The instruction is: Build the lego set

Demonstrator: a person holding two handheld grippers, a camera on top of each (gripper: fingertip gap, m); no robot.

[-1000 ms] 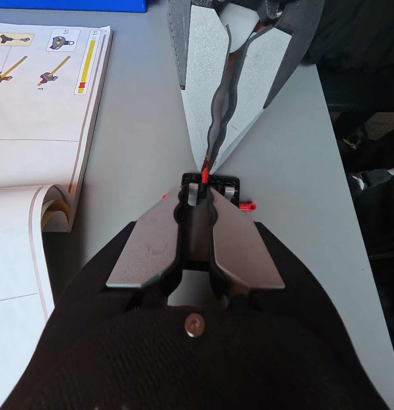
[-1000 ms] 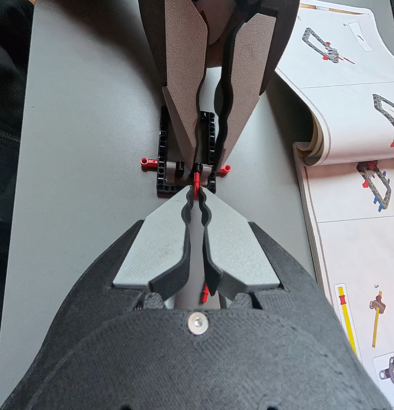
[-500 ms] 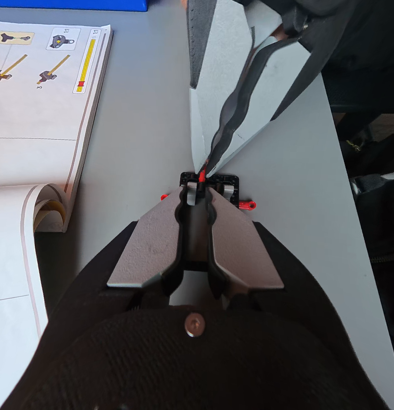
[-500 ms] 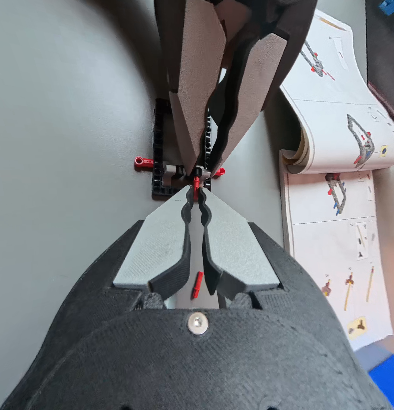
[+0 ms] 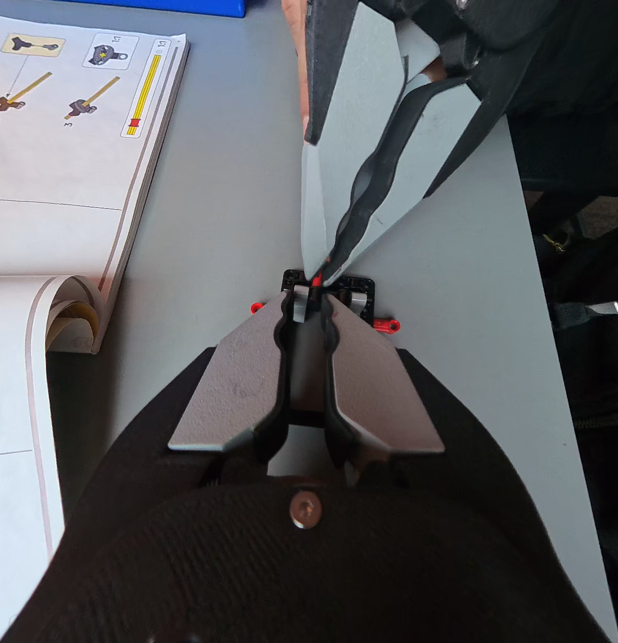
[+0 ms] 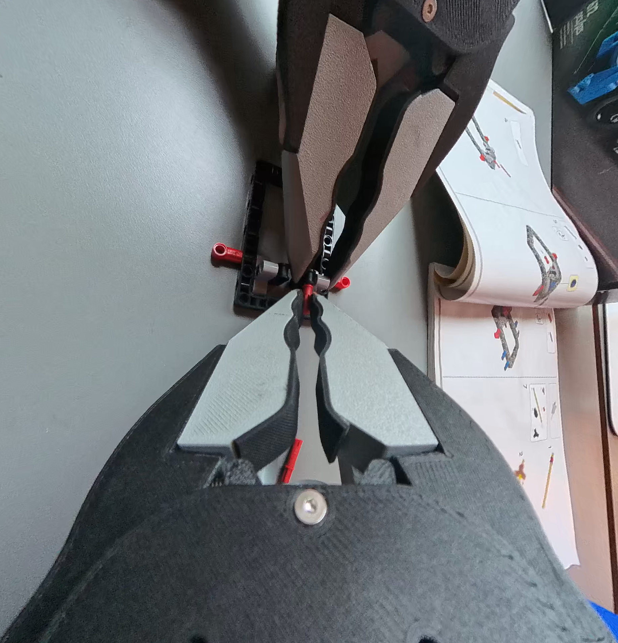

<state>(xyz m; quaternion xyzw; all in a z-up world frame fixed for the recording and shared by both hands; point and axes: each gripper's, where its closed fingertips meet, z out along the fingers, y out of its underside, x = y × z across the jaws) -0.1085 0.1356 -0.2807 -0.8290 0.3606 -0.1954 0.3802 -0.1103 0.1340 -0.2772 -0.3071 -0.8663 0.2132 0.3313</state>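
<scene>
A black rectangular lego frame [image 6: 251, 222] lies on the grey table, with a grey cross piece [image 6: 269, 269] and red pins [image 6: 227, 251] sticking out of both sides. My left gripper [image 5: 307, 299] is shut on the frame's side beam and comes in from the top of the right wrist view [image 6: 316, 275]. My right gripper [image 6: 305, 299] is shut on a short red pin [image 6: 306, 294], whose tip meets a black connector on the cross piece. In the left wrist view the right gripper [image 5: 319, 275] reaches down from the top onto the frame [image 5: 365, 283].
An open instruction booklet [image 5: 74, 174] lies left of the frame and also shows in the right wrist view [image 6: 502, 313]. A loose red pin [image 6: 291, 459] lies on the table under my right gripper. The table edge [image 5: 530, 278] runs close on the right. A box [image 6: 596, 52] stands beyond the booklet. The tips of both grippers are at nearly the same place.
My right gripper has tilted sideways while keeping the red pin at the frame, and less of the pin shows. The left gripper has kept its hold on the frame.
</scene>
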